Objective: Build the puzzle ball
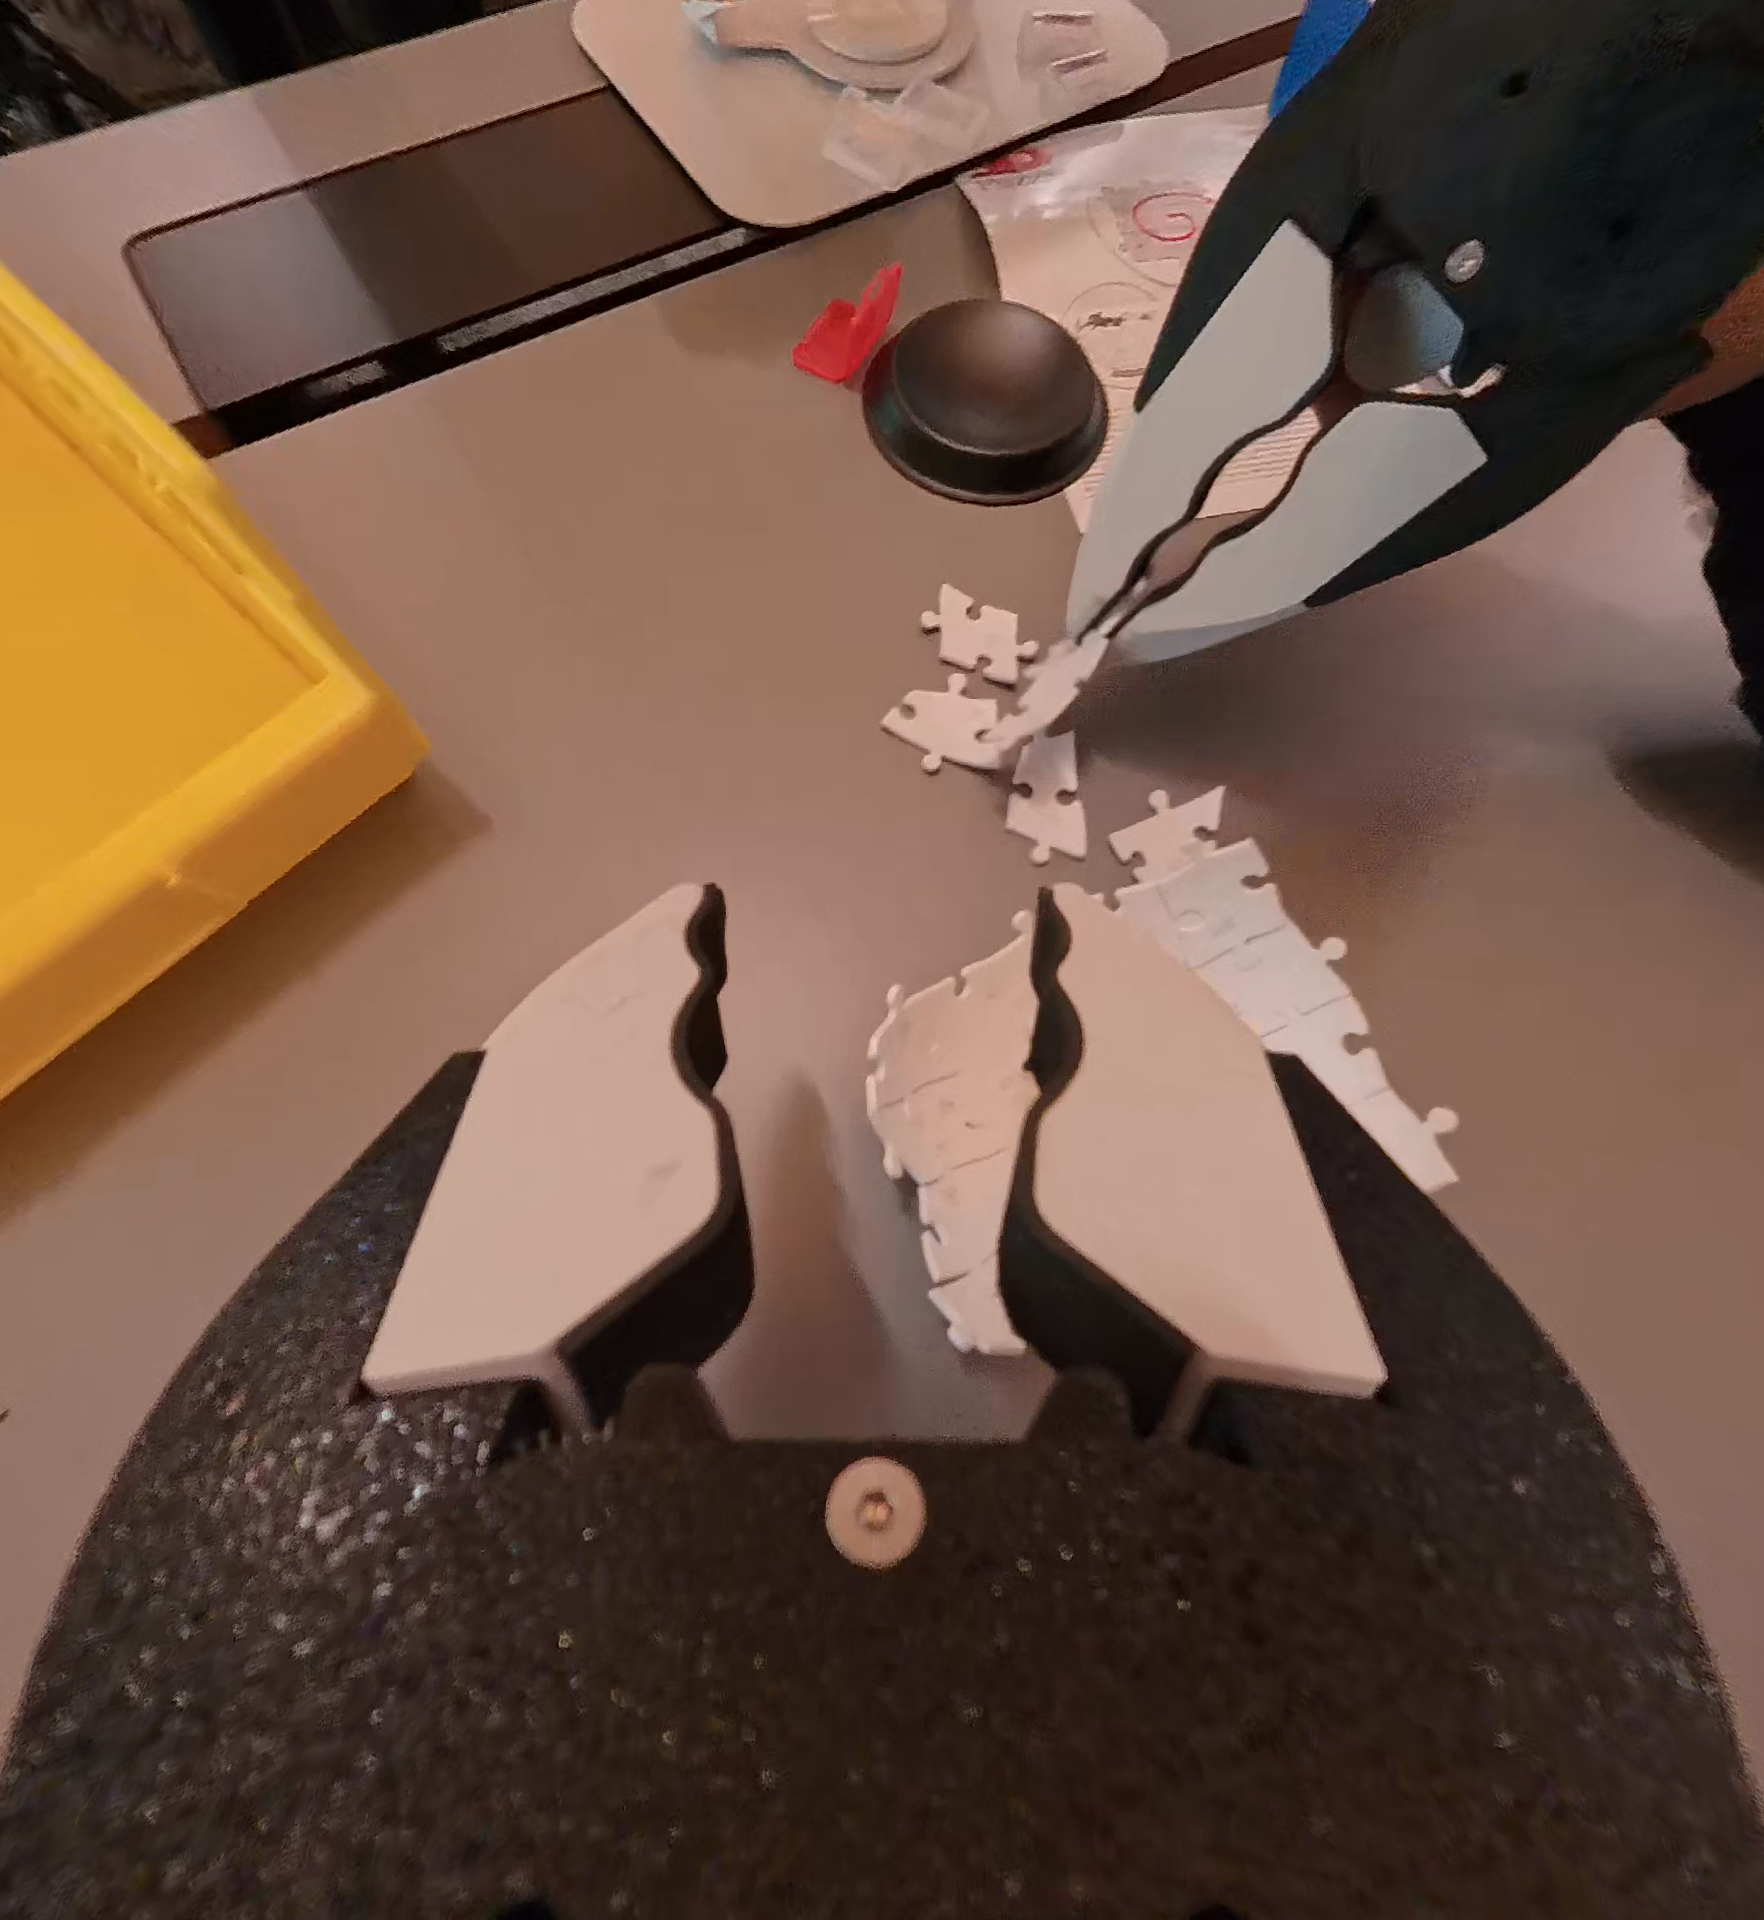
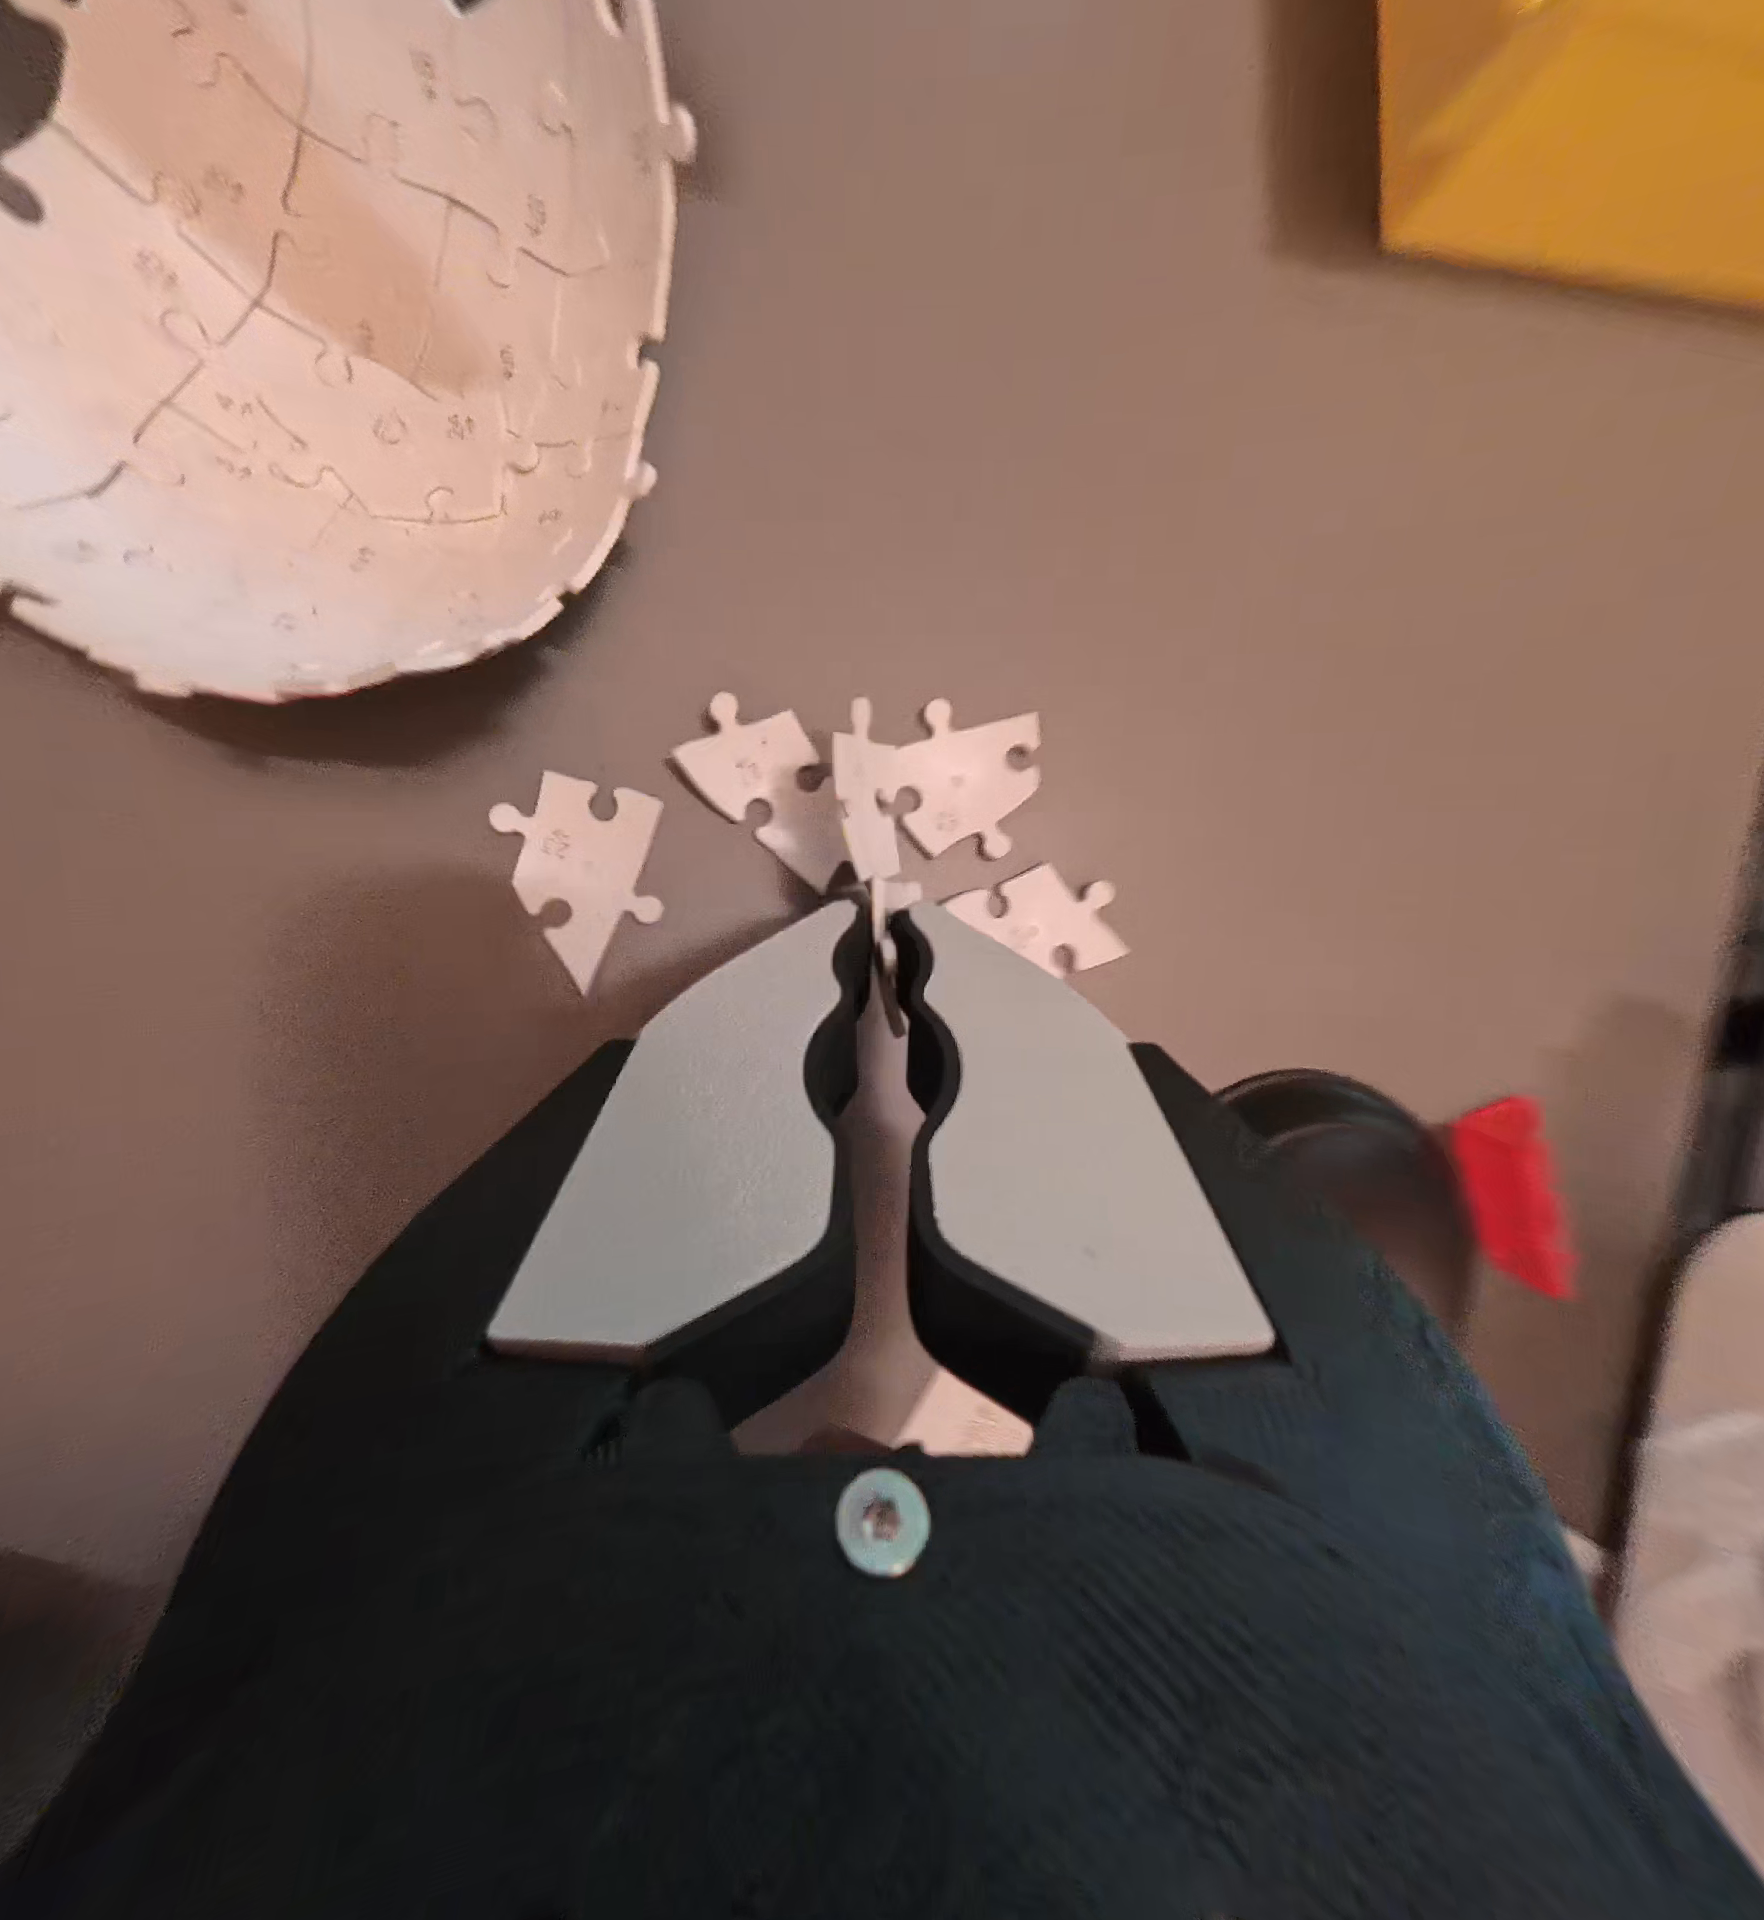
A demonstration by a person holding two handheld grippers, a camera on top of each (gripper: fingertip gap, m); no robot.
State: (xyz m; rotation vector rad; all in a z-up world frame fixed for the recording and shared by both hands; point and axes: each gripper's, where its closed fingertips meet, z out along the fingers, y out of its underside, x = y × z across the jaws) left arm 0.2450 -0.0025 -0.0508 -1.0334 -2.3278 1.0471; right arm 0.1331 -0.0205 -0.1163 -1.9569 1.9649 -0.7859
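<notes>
Grey-brown tabletop [image 1: 566, 623] filled both views, and the half-built ball shell [image 2: 265, 364] serves as the landmark. Just beyond that shell's toothed edge, the right gripper [image 2: 883, 925] was clenched on a single white puzzle piece [image 1: 1049, 686] — pinched on edge at the very fingertips, among four or five loose pieces [image 2: 587, 862] lying flat. The left gripper [image 1: 878, 914] hung directly over the shell with its jaws spread wide and nothing between them.

By my reading the build was roughly half done: the shell was a shallow bowl of locked pieces with one notch in its rim, and the loose pieces beside it were still to be fitted — the upper half not begun. The right gripper slanted steeply down to the table; the left sat lower and pointed forward. Farther from the shell stood a black dome-shaped stand [image 1: 982, 400], a red clip [image 1: 852, 327] and, off to one side, a yellow bin [image 1: 130, 665].
</notes>
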